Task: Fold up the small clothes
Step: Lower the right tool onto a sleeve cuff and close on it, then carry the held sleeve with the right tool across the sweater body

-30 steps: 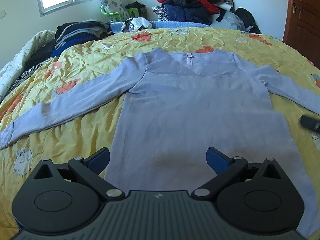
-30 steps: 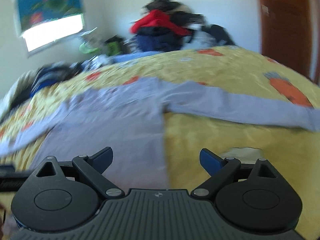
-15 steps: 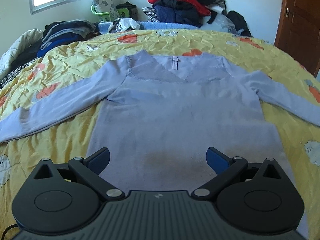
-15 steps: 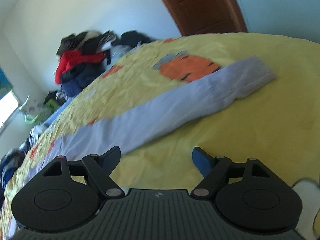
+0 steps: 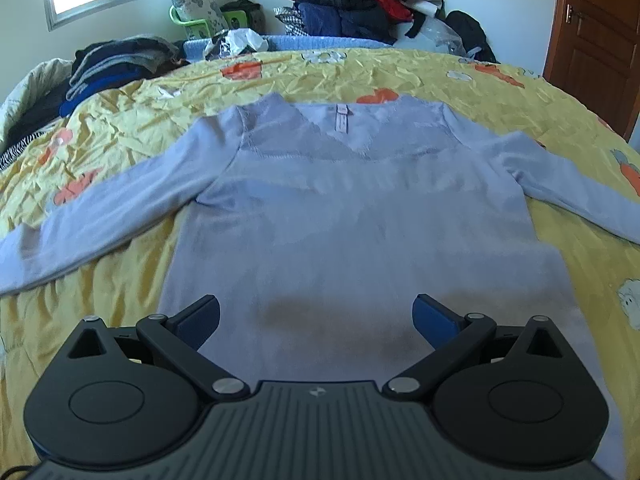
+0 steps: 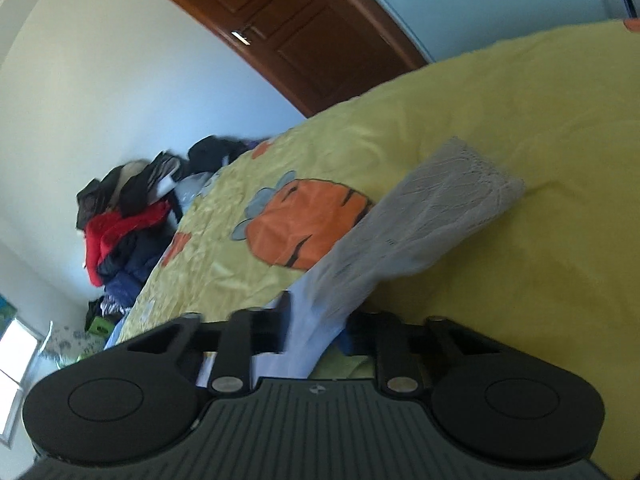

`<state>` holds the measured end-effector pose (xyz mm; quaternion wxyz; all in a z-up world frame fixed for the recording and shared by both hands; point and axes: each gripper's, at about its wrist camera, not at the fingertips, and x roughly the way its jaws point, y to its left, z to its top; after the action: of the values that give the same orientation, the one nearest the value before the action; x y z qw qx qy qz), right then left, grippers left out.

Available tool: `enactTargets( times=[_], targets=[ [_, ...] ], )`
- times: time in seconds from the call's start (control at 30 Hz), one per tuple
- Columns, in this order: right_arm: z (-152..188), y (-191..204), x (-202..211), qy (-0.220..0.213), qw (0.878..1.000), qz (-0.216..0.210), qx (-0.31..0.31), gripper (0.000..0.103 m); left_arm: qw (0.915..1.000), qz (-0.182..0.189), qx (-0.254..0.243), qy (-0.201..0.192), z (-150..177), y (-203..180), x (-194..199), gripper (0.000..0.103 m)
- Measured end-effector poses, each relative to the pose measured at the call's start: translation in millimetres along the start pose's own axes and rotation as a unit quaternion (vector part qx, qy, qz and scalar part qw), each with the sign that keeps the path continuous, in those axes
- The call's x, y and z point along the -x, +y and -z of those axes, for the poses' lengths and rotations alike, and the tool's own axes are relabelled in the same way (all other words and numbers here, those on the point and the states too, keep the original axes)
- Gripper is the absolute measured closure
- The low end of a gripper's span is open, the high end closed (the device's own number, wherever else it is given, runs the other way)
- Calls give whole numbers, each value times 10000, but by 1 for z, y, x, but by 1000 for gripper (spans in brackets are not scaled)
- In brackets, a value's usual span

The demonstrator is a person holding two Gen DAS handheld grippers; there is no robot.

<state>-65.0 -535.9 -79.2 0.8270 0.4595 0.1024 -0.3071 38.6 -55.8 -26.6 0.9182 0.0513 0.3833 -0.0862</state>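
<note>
A pale lilac long-sleeved top (image 5: 360, 200) lies flat, front up, on the yellow bed cover (image 5: 120, 128), with its neckline far from me and both sleeves spread out sideways. My left gripper (image 5: 316, 312) hovers open over the lower hem, with nothing between its blue pads. In the right wrist view, the top's right sleeve (image 6: 420, 220) runs from its cuff on the cover down between the fingers of my right gripper (image 6: 316, 332). Those jaws are closing and pinch the sleeve a short way back from the cuff. This view is rolled hard to one side.
A heap of red and dark clothes (image 5: 352, 0) is piled beyond the far edge of the bed. Folded dark garments (image 5: 112, 64) sit at the far left. A brown door (image 5: 596, 32) stands to the right. An orange carrot print (image 6: 304, 224) lies beside the sleeve.
My right gripper swung out along the right sleeve, rolled sideways, dropped, and closed from wide open onto the sleeve near the cuff. The left gripper edged slightly over the hem and stayed open.
</note>
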Motion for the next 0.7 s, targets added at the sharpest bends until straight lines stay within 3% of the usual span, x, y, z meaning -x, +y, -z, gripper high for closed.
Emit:
enactTargets(
  times=[0.13, 0.37, 0.7],
  targets=[
    [-3, -4, -4, 24, 9997, -42, -241, 94, 10000, -55, 26, 3, -5, 5, -6, 0],
    [12, 38, 1, 211, 9985, -456, 231, 92, 9996, -227, 133, 51, -10, 15, -16, 0],
    [73, 118, -5, 1141, 9808, -1215, 1010, 92, 9988, -452, 147, 68, -6, 25, -20, 0]
  ],
)
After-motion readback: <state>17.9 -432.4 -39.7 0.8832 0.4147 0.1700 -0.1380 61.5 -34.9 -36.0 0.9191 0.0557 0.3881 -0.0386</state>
